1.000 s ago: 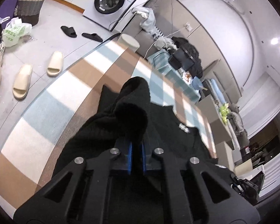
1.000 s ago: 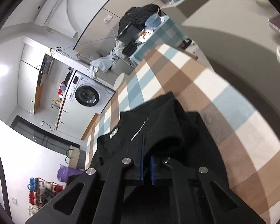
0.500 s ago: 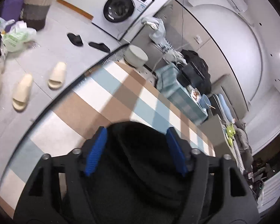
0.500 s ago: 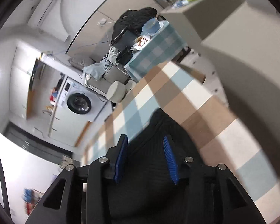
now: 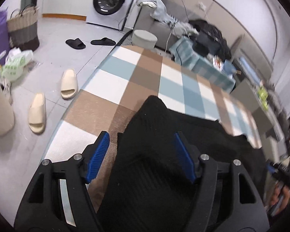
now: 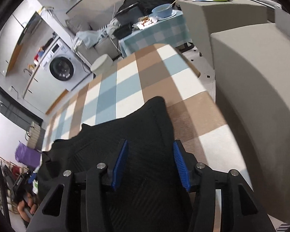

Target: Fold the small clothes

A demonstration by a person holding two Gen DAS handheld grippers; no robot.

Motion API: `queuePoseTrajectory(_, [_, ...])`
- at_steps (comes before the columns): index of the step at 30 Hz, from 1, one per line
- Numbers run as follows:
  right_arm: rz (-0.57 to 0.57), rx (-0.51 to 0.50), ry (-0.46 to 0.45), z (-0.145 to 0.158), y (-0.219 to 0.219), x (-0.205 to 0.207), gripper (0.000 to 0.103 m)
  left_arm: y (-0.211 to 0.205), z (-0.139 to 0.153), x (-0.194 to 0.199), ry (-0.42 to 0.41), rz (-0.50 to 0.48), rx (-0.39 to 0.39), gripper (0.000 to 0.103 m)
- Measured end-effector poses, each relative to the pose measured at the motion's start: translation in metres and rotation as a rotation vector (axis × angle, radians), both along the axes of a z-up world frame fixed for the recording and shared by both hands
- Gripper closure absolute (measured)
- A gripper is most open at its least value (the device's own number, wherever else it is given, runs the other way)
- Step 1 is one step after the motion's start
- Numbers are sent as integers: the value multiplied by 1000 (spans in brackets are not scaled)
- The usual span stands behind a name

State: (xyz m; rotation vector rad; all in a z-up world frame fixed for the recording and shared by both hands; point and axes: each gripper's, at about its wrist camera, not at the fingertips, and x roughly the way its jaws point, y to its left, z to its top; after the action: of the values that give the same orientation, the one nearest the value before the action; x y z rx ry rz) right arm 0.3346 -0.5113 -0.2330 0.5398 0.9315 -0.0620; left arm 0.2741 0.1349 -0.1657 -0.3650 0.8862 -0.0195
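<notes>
left claw point(image 5: 141, 154) released, wide open | right claw point(image 6: 150, 162) released, wide open | black garment point(image 5: 164, 135) dropped onto rug

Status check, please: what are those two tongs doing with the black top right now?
Left tongs open. Right tongs open. Black top lies loose on the checked rug, gripped by neither. Nothing in the way.

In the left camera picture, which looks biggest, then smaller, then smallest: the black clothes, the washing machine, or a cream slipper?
1. black clothes, though it lies nearest the camera
2. washing machine
3. cream slipper
</notes>
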Motion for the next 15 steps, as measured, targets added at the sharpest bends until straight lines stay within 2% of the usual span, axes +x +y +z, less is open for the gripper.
queuePoseTrajectory(2, [-2,-19,13,-4,2,6,54,-9,-6,10,7,-24,36,37])
queuePoseTrajectory(4, [-13,-30,22,-6,1,11,54,-16,-13,24,31,-36,86,49])
queuePoseTrajectory(5, [-12,-29,19,-7,1,14,54,-18,-16,29,45,-38,109,62])
queuePoseTrajectory(6, [-8,-32,19,-9,0,18,54,-20,-17,32,50,-39,123,80])
queuePoseTrajectory(7, [-7,-33,17,-10,0,21,58,-21,-19,37,53,-48,134,88])
queuePoseTrajectory(8, [-4,-39,9,-9,0,22,67,-22,-21,41,55,-54,139,96])
queuePoseTrajectory(9, [3,-51,1,-9,1,24,73,-20,-21,42,47,-54,135,98])
queuePoseTrajectory(11, [16,-66,-15,-6,2,25,95,-18,-16,39,6,-45,131,99])
queuePoseTrajectory(13, [42,-56,-82,4,1,20,97,-9,-4,30,-53,-29,92,100])
queuePoseTrajectory(15, [69,-29,-223,21,0,7,98,5,8,17,-121,5,34,100])
